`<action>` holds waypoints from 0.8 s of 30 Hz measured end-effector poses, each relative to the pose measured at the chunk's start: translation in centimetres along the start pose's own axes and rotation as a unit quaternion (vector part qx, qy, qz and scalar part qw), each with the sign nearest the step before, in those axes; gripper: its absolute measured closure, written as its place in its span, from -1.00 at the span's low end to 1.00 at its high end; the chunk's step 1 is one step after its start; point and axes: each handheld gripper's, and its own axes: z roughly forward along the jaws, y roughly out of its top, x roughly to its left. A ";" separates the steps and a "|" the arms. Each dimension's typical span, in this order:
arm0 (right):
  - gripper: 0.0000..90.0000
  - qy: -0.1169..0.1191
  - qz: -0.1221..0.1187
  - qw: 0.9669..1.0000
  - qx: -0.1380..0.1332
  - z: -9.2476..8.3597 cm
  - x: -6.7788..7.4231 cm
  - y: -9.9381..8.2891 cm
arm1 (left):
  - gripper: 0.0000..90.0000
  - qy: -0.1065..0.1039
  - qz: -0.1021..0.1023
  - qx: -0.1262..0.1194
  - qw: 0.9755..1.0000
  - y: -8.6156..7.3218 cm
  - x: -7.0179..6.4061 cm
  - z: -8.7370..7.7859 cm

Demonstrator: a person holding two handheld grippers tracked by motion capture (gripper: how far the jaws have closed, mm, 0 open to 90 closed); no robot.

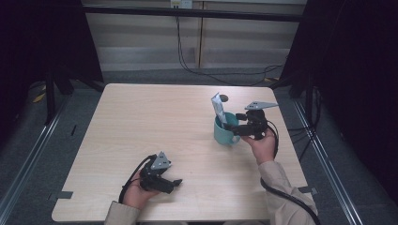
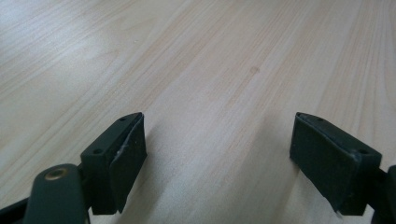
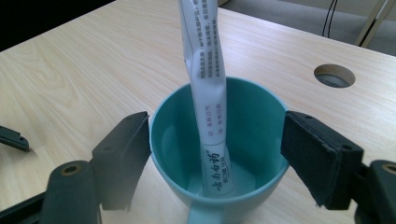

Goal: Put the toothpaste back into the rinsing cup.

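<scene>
Right gripper fingers wide — tube stands in cup between them, untouched.

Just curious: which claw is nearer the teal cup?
Right. The right claw stands open around the teal cup; the left claw rests far off near the table's front edge.

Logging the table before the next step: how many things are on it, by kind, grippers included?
Teal cup: 1
White toothpaste tube, standing in the cup: 1
Handheld grippers: 2, left gripper and right gripper, both open
Total: 4
</scene>
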 end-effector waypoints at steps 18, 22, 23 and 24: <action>-0.54 0.004 -0.016 1.000 0.012 -1.5 1.0 -1.1 | -0.60 0.000 0.004 0.006 1.000 -0.1 0.0 -0.2; -0.56 0.002 -0.031 0.999 0.019 -1.8 1.3 -1.2 | -0.61 0.001 0.004 0.006 1.000 -0.1 0.0 -0.2; -0.57 0.003 -0.037 0.999 0.021 -1.9 1.4 -1.2 | -0.61 0.000 0.004 0.006 1.000 -0.1 0.0 -0.2; -0.57 0.004 -0.039 0.999 0.021 -1.9 1.5 -1.3 | -0.61 0.000 0.004 0.006 1.000 -0.1 0.0 -0.2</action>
